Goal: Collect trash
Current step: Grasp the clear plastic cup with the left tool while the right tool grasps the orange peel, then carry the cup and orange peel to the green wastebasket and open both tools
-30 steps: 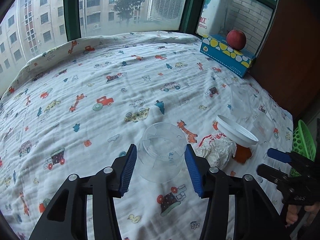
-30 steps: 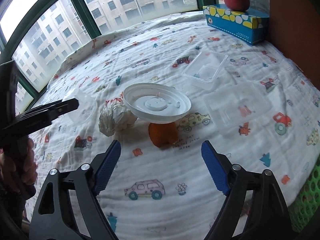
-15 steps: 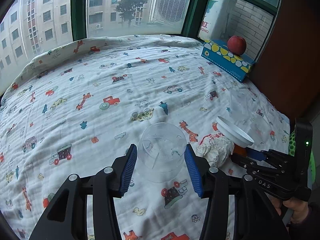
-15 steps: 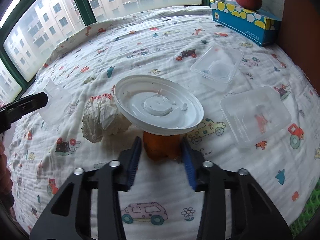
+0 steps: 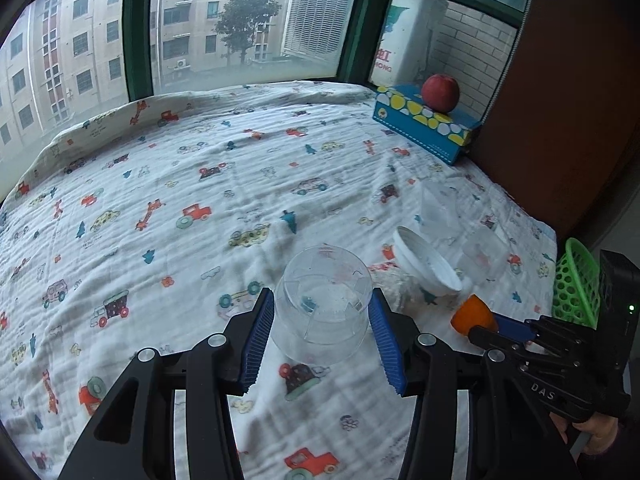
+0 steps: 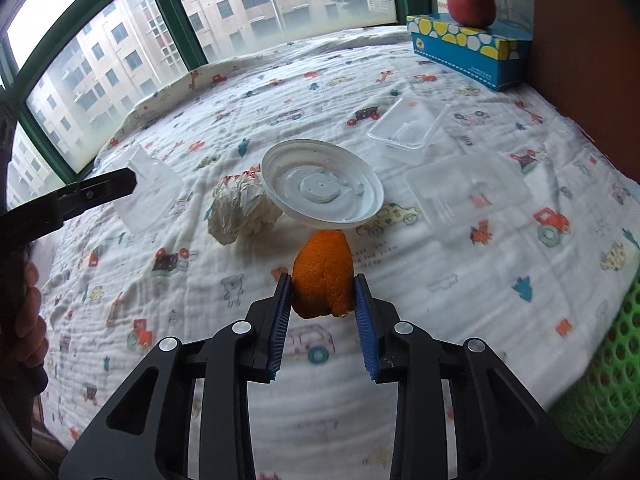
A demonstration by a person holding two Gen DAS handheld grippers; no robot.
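Right gripper (image 6: 323, 308): clamped on orange peel piece (image 6: 323, 276), long axis upright.
Left gripper (image 5: 321, 334): held clear plastic cup (image 5: 322, 304).
Green mesh basket (image 6: 600, 368): near right, closest to right gripper.

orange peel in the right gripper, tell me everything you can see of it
The orange peel is a curled, dome-shaped piece of rind, bright orange with a pebbled skin. It stands roughly upright, narrower end up, clamped between the right gripper's blue ribbed pads, one on each flank. It looks lifted off the printed blanket, just in front of the tilted white plastic lid. The left wrist view shows it beside the green basket.
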